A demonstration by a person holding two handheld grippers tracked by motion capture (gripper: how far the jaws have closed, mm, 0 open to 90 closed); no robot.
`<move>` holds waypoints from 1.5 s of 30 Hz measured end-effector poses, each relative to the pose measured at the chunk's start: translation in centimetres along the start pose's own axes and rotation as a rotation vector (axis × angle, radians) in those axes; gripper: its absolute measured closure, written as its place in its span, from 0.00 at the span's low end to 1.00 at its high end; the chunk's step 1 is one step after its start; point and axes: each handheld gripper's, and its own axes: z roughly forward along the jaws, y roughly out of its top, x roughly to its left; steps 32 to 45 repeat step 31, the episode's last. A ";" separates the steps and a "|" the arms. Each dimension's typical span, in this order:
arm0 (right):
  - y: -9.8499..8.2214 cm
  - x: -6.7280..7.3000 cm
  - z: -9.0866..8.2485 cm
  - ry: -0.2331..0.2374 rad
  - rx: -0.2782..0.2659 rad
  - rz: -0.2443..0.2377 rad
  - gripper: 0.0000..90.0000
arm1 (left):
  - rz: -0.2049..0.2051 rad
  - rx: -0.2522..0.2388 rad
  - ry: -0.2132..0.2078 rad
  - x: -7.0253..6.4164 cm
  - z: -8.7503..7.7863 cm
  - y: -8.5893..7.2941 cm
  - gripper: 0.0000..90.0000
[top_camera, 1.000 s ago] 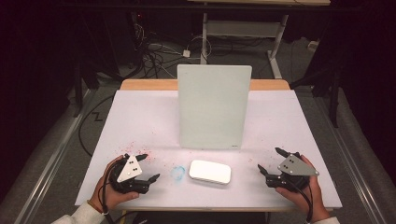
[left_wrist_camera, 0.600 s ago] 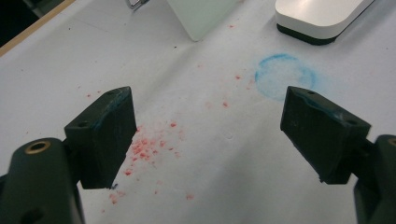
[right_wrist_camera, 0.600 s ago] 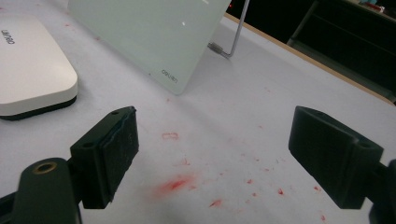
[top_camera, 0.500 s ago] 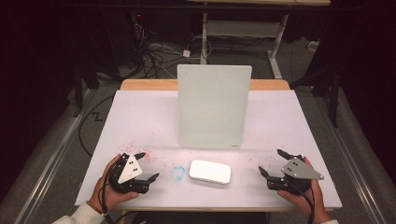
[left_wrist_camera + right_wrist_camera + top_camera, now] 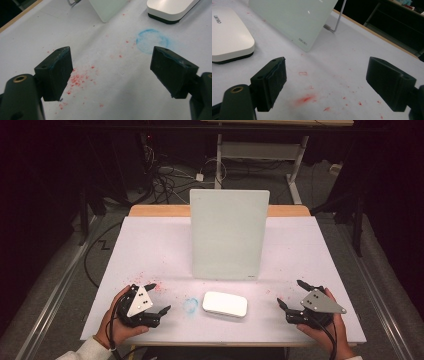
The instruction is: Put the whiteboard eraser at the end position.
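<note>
High view: I have the left gripper (image 5: 159,297) and right gripper (image 5: 292,293) resting low near the front edge of the white table (image 5: 150,245), both with jaws spread wide and holding nothing. Between them lies one flat white rounded-rectangle eraser block (image 5: 224,304), just in front of one upright pale-green glass board (image 5: 227,235) on its stand. To pick up the block cleanly, I judge I should close on its short sides, squarely. One blue ring mark (image 5: 190,304) sits beside it.
</note>
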 end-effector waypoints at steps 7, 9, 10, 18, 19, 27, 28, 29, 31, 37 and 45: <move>0.1 0.0 0.0 -0.001 -0.007 0.003 0.19 | -0.003 0.000 0.003 0.0 -0.1 0.0 0.19; 0.1 0.0 0.0 -0.001 -0.006 0.003 0.19 | -0.003 0.001 0.001 0.0 -0.1 0.0 0.19; 0.1 -0.1 0.1 -0.002 -0.006 0.001 0.19 | -0.002 0.001 0.002 0.0 -0.1 -0.1 0.19; 0.0 0.0 0.4 0.000 0.005 -0.005 0.19 | -0.007 0.004 0.001 0.1 -0.1 -0.1 0.19; 0.0 0.0 0.4 0.001 0.005 -0.007 0.19 | -0.007 0.005 0.001 0.1 0.0 -0.1 0.19; -0.1 -0.2 0.6 0.005 0.007 0.001 0.19 | -0.005 0.010 0.001 0.3 0.1 -0.2 0.19; -0.1 -0.2 0.6 0.005 0.009 -0.006 0.19 | -0.005 0.010 0.001 0.3 0.1 -0.2 0.19; -0.1 -0.2 0.7 0.007 0.009 -0.007 0.19 | -0.007 0.008 0.001 0.3 0.1 -0.2 0.19; -0.2 -0.2 0.7 0.009 0.015 0.003 0.19 | -0.008 0.007 0.001 0.4 0.1 -0.2 0.19; -0.2 -0.2 0.7 0.009 0.015 0.003 0.19 | -0.008 0.007 0.001 0.4 0.1 -0.2 0.19; -0.2 -0.2 0.7 0.009 0.015 0.003 0.19 | -0.008 0.007 0.001 0.4 0.1 -0.2 0.19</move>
